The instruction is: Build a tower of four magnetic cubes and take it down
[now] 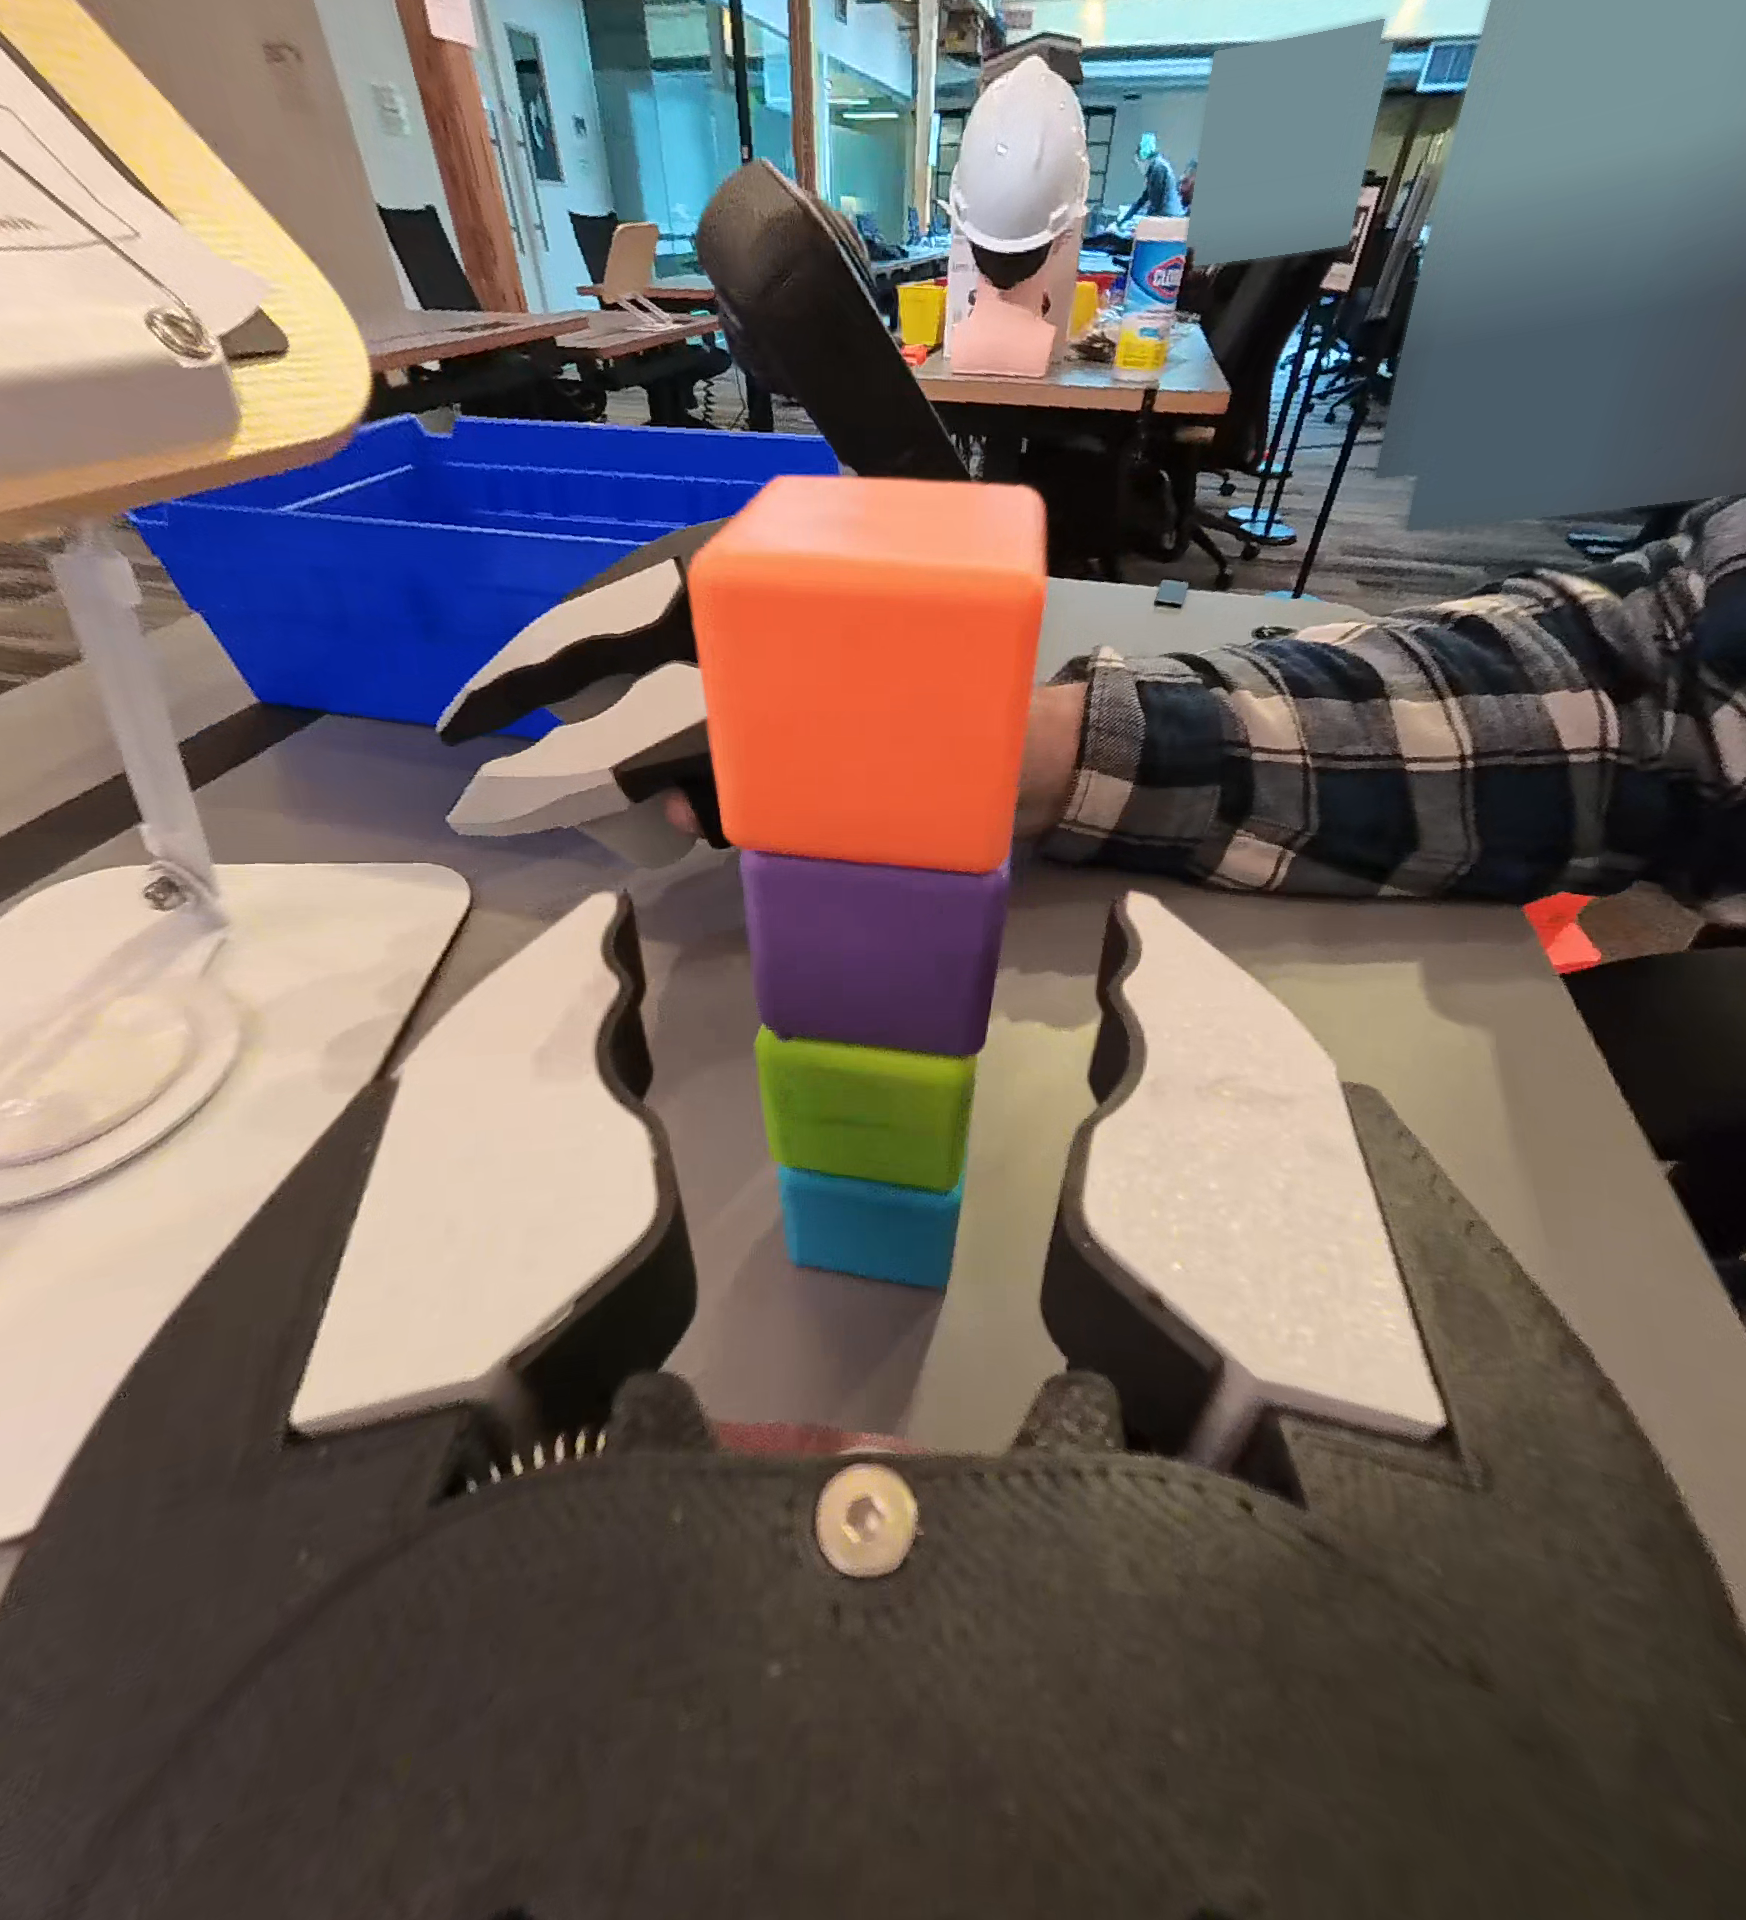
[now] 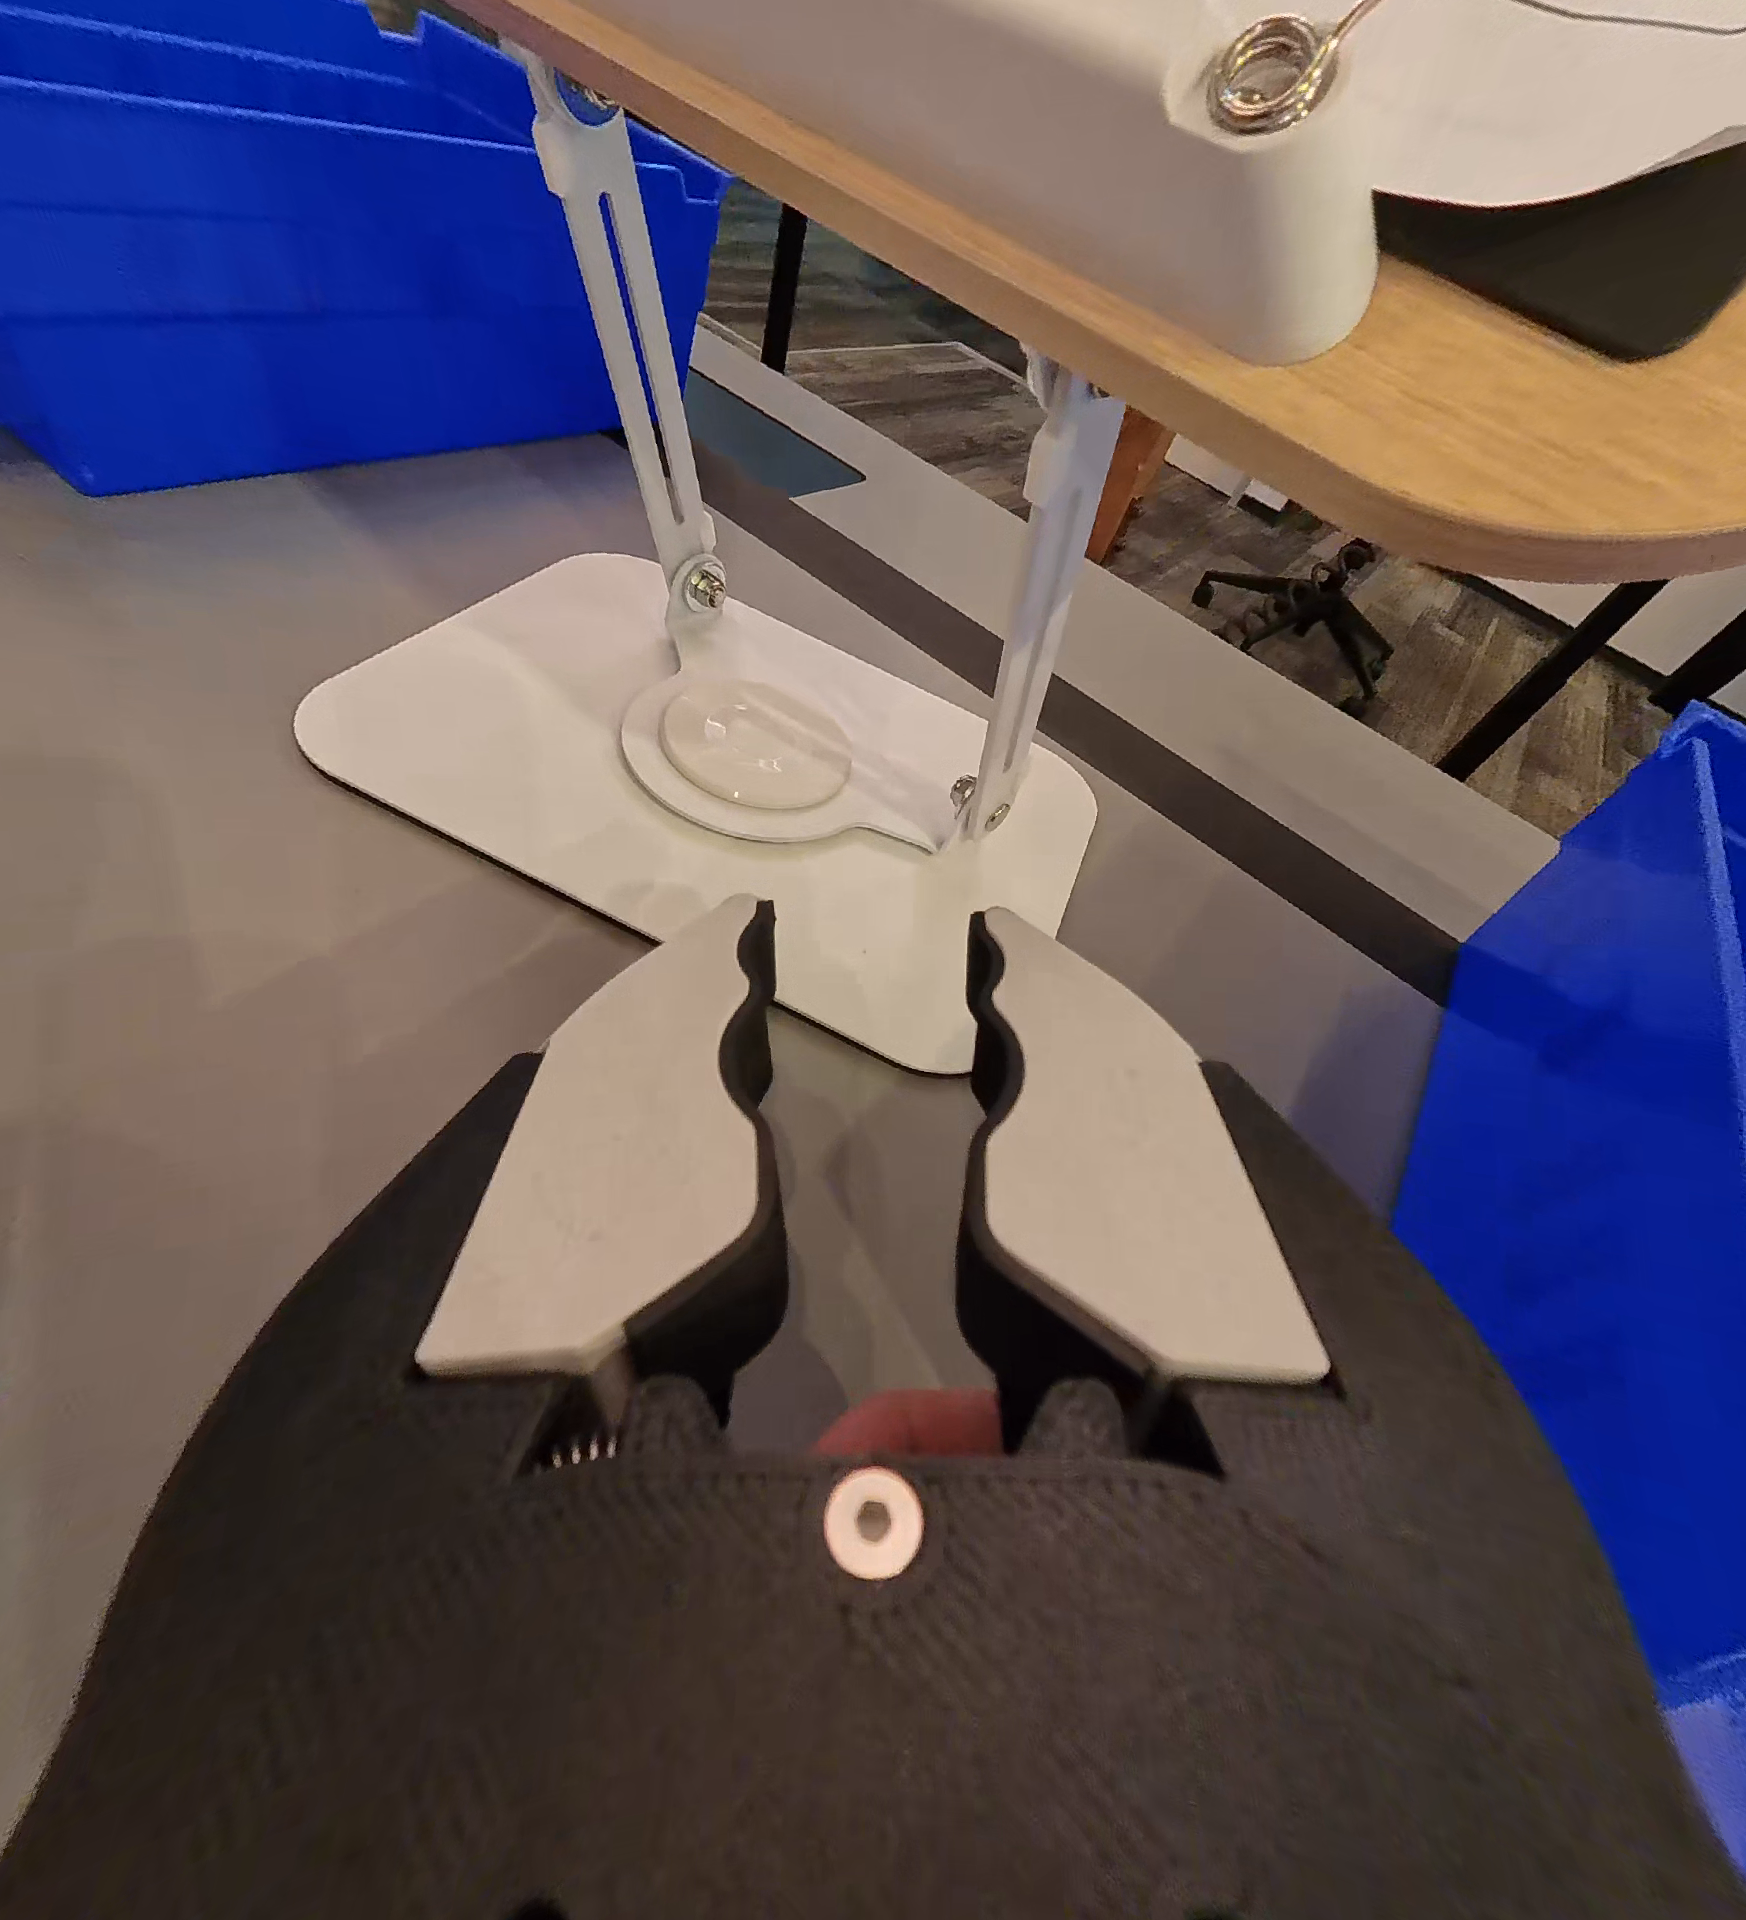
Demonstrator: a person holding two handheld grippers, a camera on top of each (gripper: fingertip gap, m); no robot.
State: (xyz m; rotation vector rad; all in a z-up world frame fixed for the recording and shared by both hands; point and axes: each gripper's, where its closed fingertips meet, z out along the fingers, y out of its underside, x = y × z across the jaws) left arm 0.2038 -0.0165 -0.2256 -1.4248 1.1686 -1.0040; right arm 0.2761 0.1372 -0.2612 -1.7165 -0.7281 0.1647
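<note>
Four-cube tower standing on the grey table (image 1: 1212, 1039), both tools hanging empty.

Orange cube (image 1: 867, 670) is sitting atop purple (image 1: 874, 951), green (image 1: 864, 1107), blue (image 1: 869, 1226). Left gripper (image 1: 869, 925) is hovering with jaws spread wide around the stack, touching nothing. Right gripper (image 2: 869, 925) is idling behind it, jaws partly apart, aimed toward the white stand base (image 2: 495, 717). Risk: magnets dragging lower cubes along, or a sideways pull toppling the stack.
</note>
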